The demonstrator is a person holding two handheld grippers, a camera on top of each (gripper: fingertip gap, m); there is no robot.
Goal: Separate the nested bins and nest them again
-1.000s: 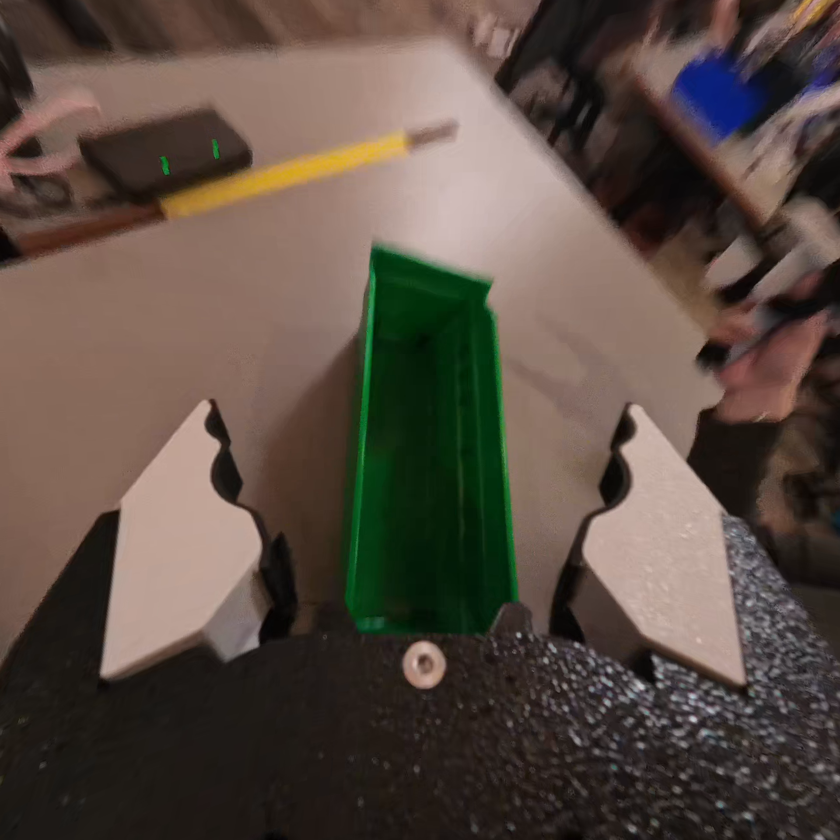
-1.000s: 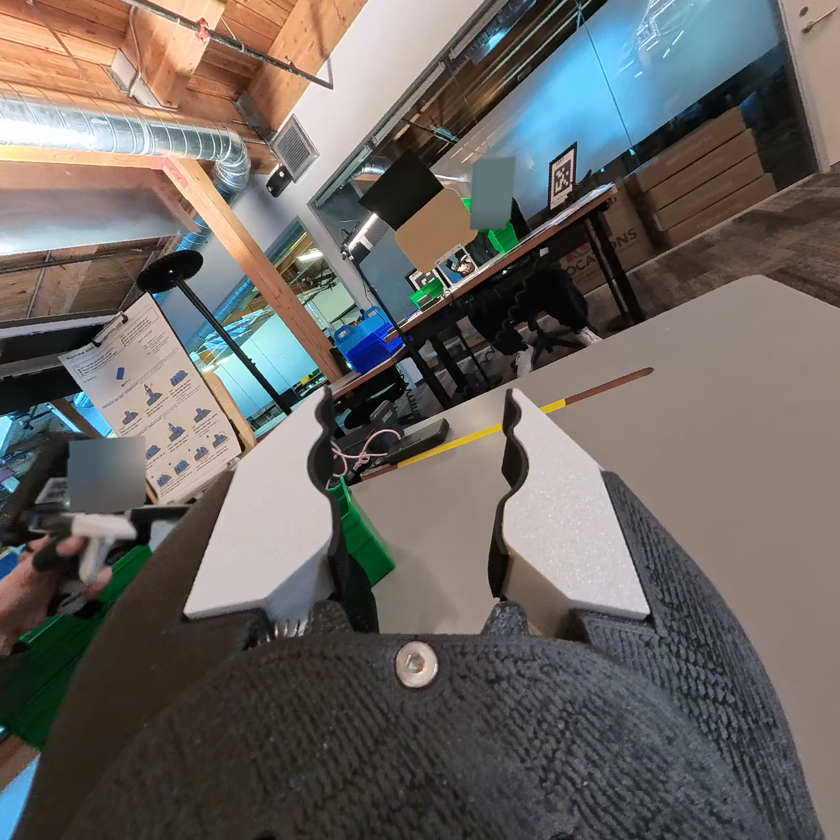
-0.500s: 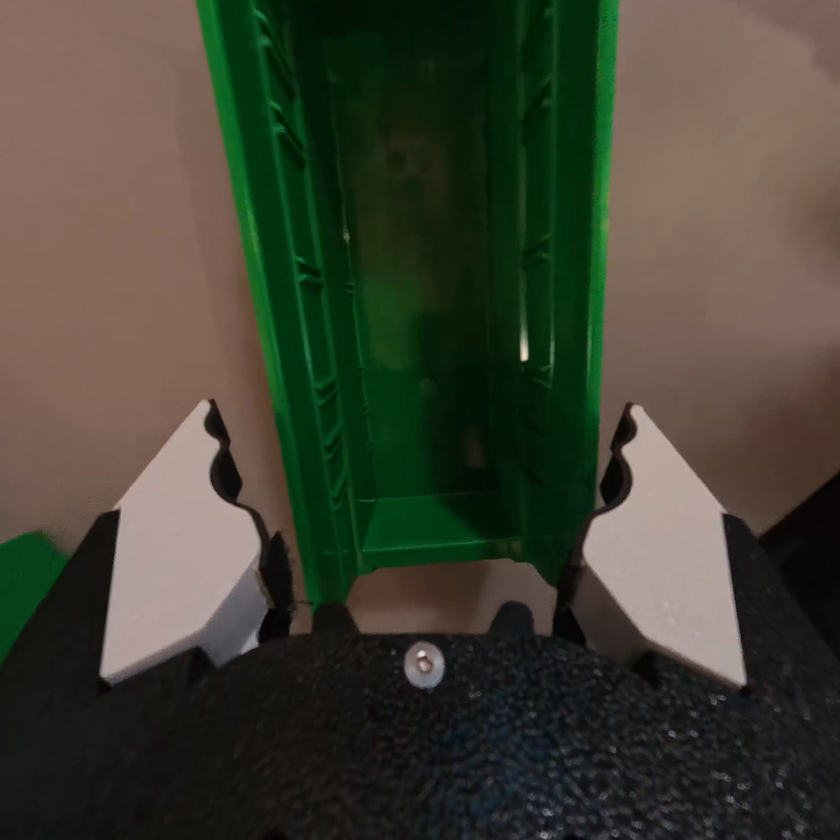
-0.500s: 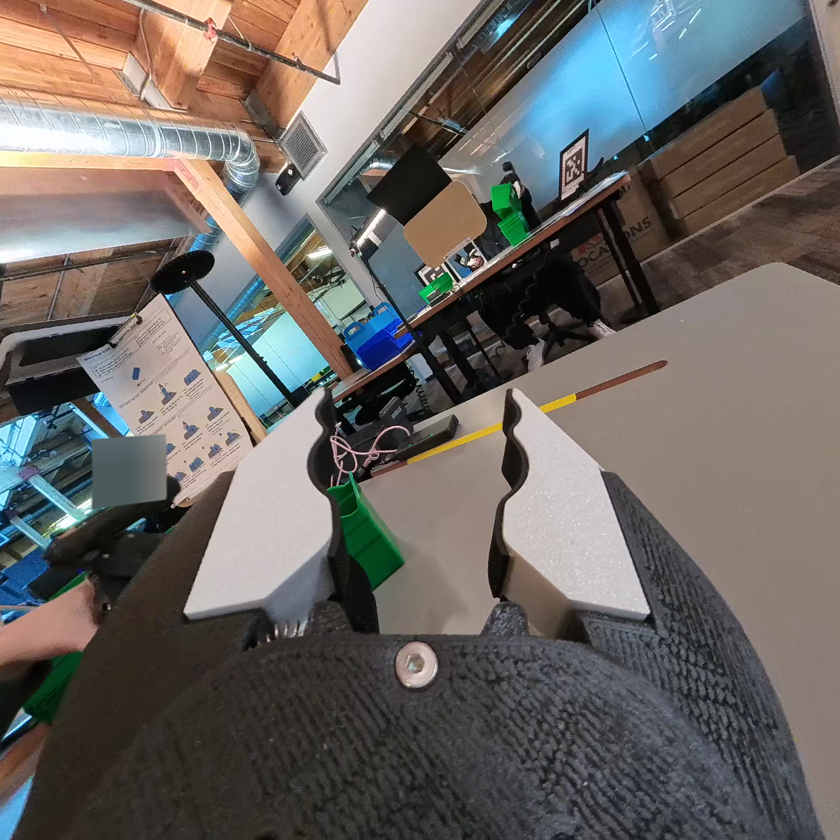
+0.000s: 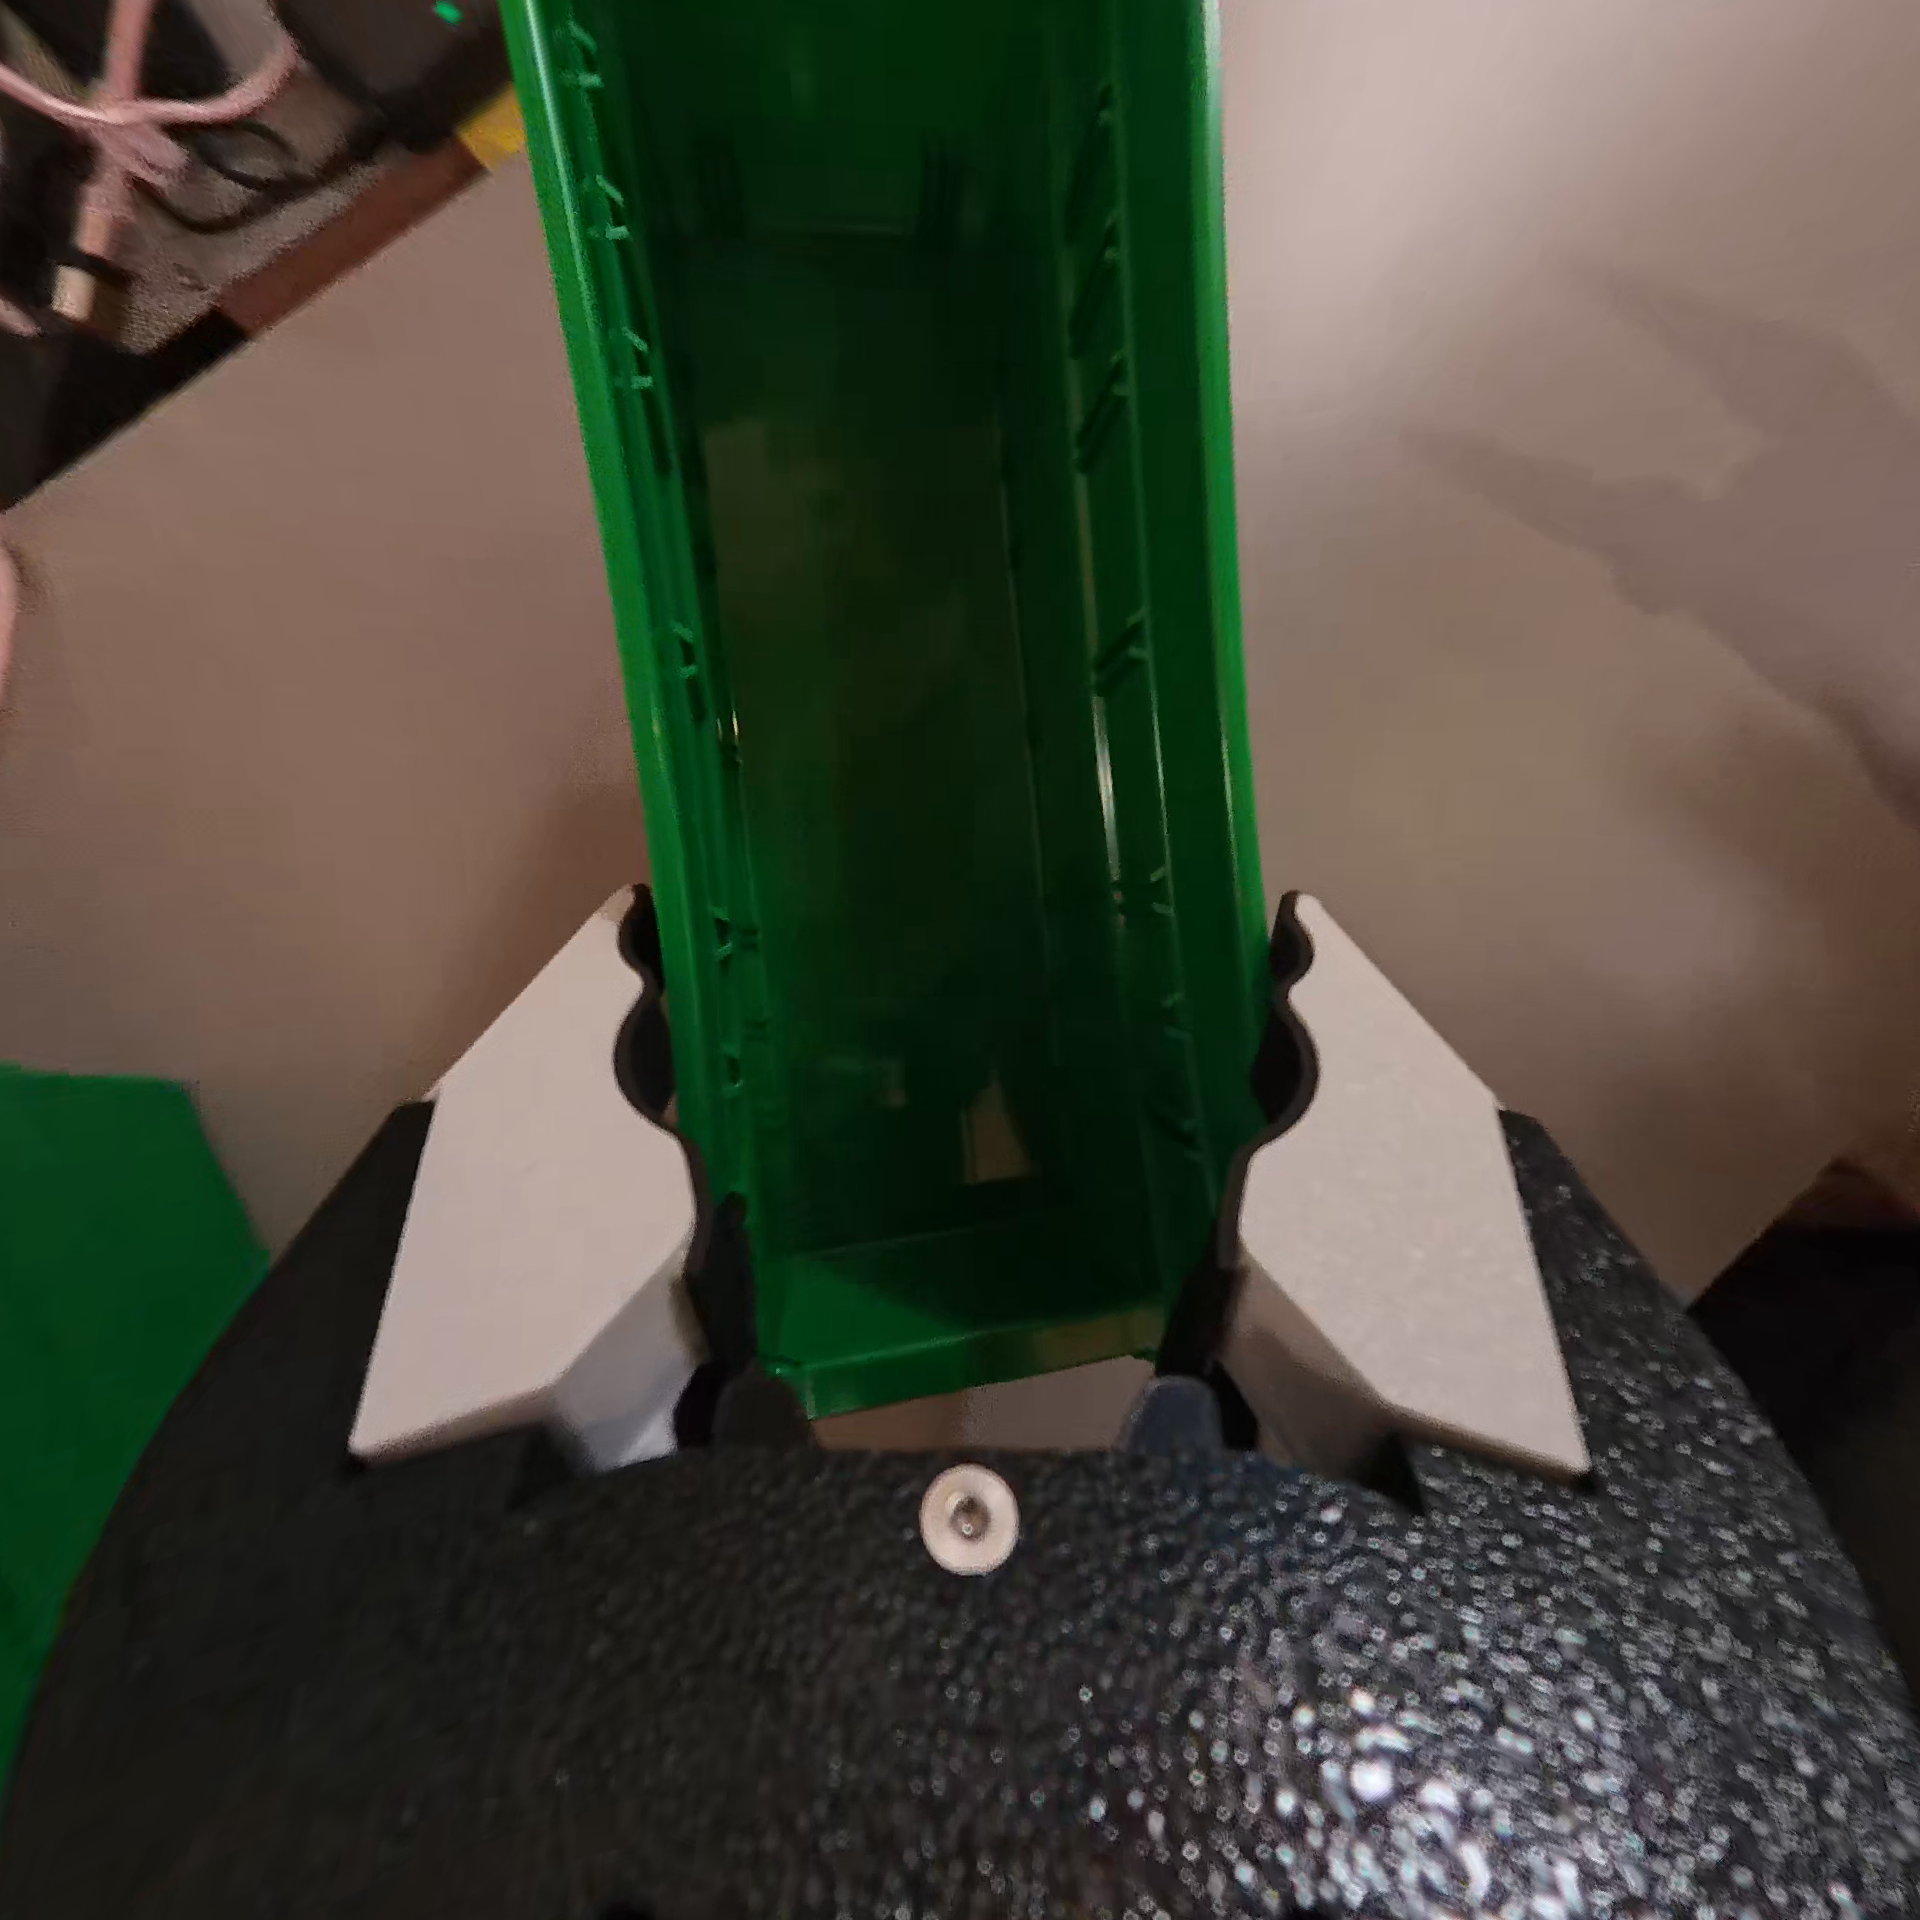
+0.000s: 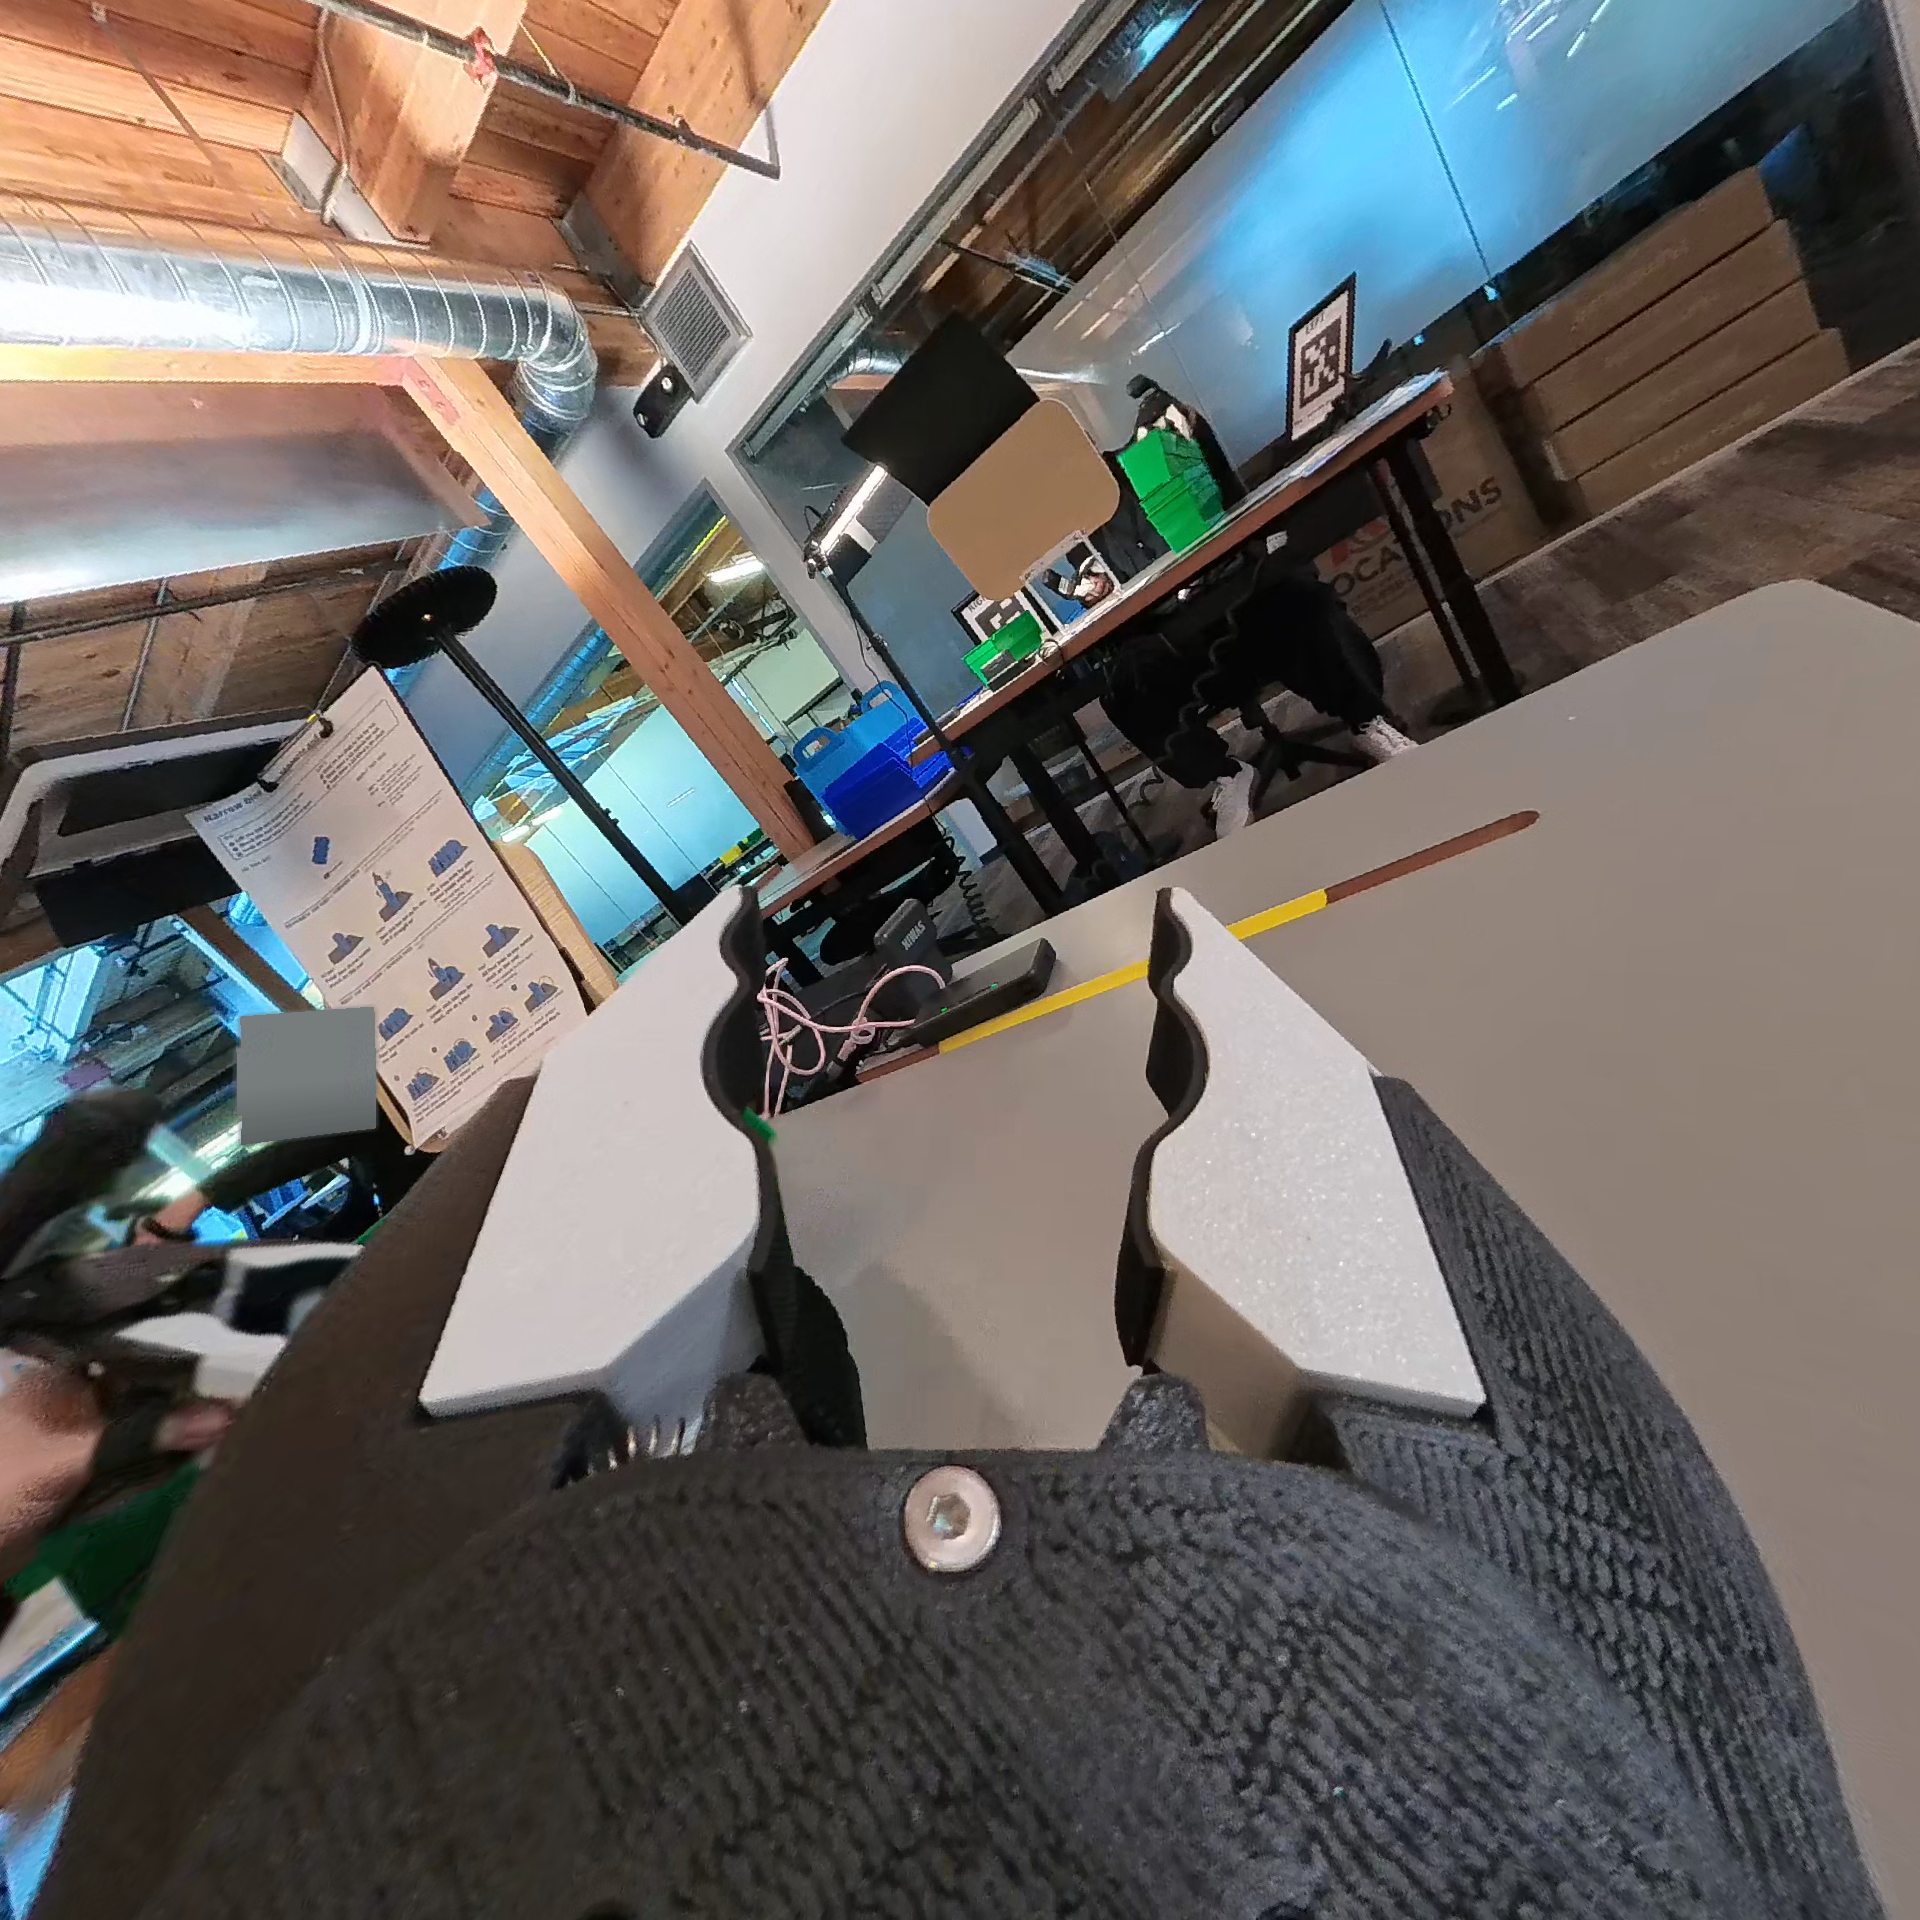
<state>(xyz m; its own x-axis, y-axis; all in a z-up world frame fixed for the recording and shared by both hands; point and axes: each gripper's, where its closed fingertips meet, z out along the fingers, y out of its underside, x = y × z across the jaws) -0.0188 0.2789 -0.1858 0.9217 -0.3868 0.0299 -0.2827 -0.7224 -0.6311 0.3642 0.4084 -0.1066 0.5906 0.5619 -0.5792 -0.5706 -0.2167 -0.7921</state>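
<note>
Grey laminate bench [image 5: 1558, 312] fills the left wrist view, in an open workshop with timber beams and a silver duct overhead. On it lies a long, narrow green bin [image 5: 904, 623], mouth up, running from 6 o'clock straight toward 12 o'clock. The left gripper [image 5: 961, 935] has its jaws pressed against the two long outer walls at the bin's near end, one wall on each side, so it is grasping the bin across its width. A second patch of green, probably another bin [image 5: 94, 1299], shows at 9 o'clock, just beside the gripper body; how much of it there is cannot be told.

The right gripper [image 6: 951, 997] has its jaws spread with only bare bench between them, grasping nothing. Past it toward 12 o'clock lie a yellow-and-brown stick [image 6: 1195, 935], a black box [image 6: 987, 971] and a tangle of pink cord [image 6: 821, 1018]. The person's hand [image 6: 42, 1444] shows at 9 o'clock.

The bin looks like thin moulded plastic: light, glossy and likely slippery, with ribbed walls that should flex inward under a hard squeeze. A hold at one end probably leaves the far end to droop or swing. Taking it nearer mid-length, or by the stiffer rim, would likely steady it for nesting.
</note>
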